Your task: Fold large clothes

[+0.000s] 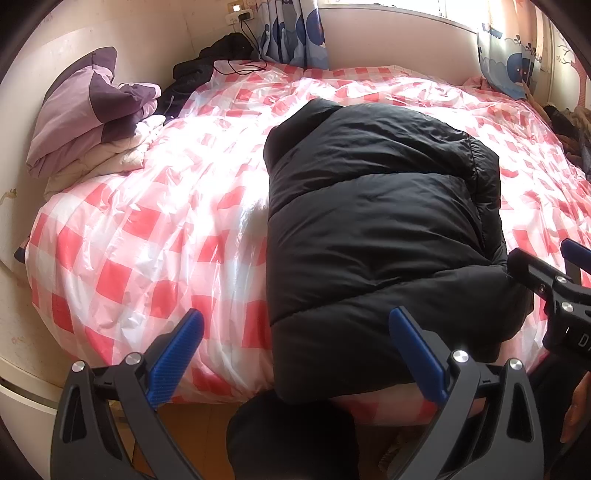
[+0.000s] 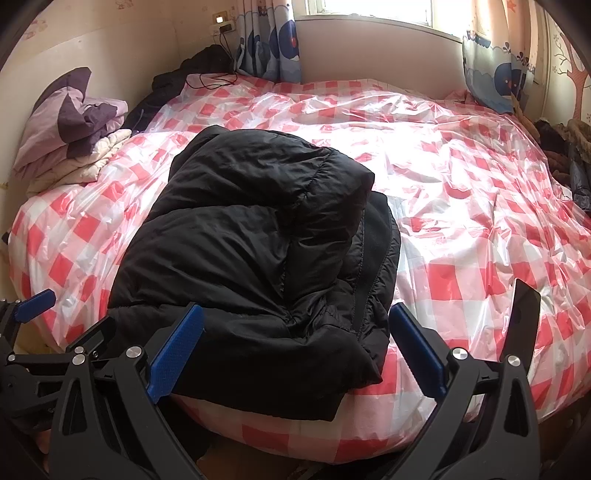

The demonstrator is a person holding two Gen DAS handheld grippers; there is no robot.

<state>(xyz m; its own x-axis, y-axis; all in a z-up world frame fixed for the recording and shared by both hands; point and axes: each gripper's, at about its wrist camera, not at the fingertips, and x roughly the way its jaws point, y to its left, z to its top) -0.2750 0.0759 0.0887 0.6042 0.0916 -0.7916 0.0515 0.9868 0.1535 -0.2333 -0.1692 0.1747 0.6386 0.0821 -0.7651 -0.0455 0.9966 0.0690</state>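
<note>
Across the lower middle of both views lies the black jacket point(image 2: 255, 266), folded lengthwise on the bed point(image 2: 461, 229). Left gripper point(image 1: 295, 354) and right gripper point(image 2: 295, 343) gape wide, empty. Judging so, next grab the near hem to fold it upward.

Both wrist cameras sit at the near edge of the bed point(image 1: 122, 236), low and close, facing the far wall and window. The left view stands further left, so the black jacket point(image 1: 376, 236) falls right of its centre; the right view has the black jacket point(image 2: 255, 254) left of centre. Shared ground: jacket, checkered bed point(image 2: 461, 221), pillow pile point(image 1: 85, 110) point(image 2: 66, 122), curtains point(image 1: 295, 33) point(image 2: 269, 44). Each view catches the other tool's fingers point(image 1: 532, 269) point(image 2: 35, 304) at its edge.
</note>
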